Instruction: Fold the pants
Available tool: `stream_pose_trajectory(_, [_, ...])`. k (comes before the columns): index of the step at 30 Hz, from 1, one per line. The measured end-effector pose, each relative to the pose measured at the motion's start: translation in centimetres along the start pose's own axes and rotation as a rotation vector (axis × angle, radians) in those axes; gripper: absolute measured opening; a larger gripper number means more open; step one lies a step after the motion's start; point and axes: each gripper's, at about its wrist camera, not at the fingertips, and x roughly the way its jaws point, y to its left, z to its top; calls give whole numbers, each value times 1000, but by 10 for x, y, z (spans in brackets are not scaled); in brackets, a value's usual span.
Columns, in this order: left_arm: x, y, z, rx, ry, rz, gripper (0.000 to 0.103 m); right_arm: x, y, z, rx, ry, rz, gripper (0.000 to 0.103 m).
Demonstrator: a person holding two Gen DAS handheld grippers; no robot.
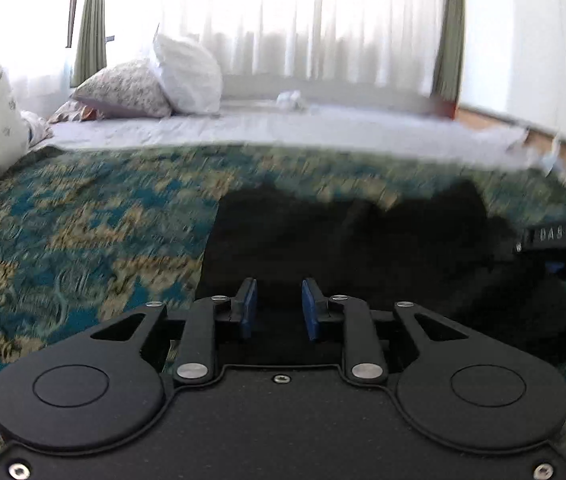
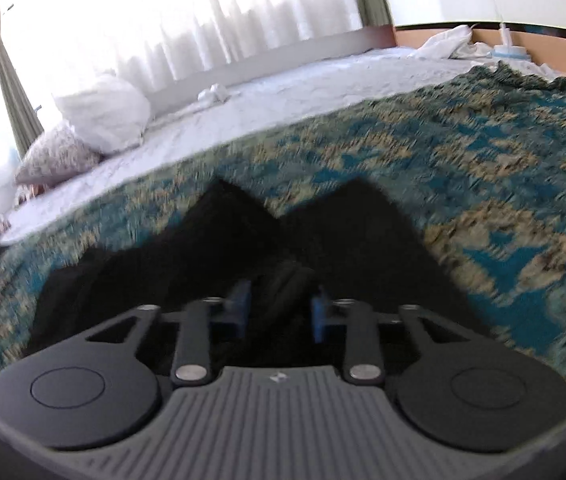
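Black pants (image 1: 343, 240) lie on a blue-green and tan patterned blanket (image 1: 83, 220). In the left wrist view my left gripper (image 1: 279, 304) is open with its blue pads (image 1: 249, 304) apart just above the pants' near edge, and nothing is between them. In the right wrist view the pants (image 2: 223, 248) lie with two pointed ends away from me. My right gripper (image 2: 279, 310) is open, with a bunched fold of black fabric between its blue pads (image 2: 317, 316). The right gripper also shows at the right edge of the left wrist view (image 1: 563, 240).
The blanket (image 2: 483, 184) covers a bed with a white sheet (image 1: 283, 128) beyond it. Pillows (image 1: 163, 80) lie at the far left by the curtained window. White cloths (image 2: 451, 44) lie by the wooden headboard at the right.
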Motion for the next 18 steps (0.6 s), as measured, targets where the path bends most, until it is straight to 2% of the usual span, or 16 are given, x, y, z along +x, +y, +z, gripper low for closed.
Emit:
stream_pose_trajectory(3, [-12, -8, 11, 31, -48, -28, 23, -19, -16, 9, 22, -38, 0, 20])
stream_pose_trajectory(7, [-8, -21, 7, 109, -30, -38, 24, -23, -30, -1, -5, -12, -24, 22])
stream_pose_trajectory(9, [-1, -26, 0, 133, 9, -20, 24, -23, -34, -10, -17, 16, -4, 41])
stream_pose_trajectory(12, [11, -23, -11, 131, 65, -9, 24, -37, -42, -25, 38, -20, 47, 63])
stream_pose_trajectory(18, [16, -15, -23, 135, 72, 1, 25, -60, -48, -45, 102, -65, 2, 63])
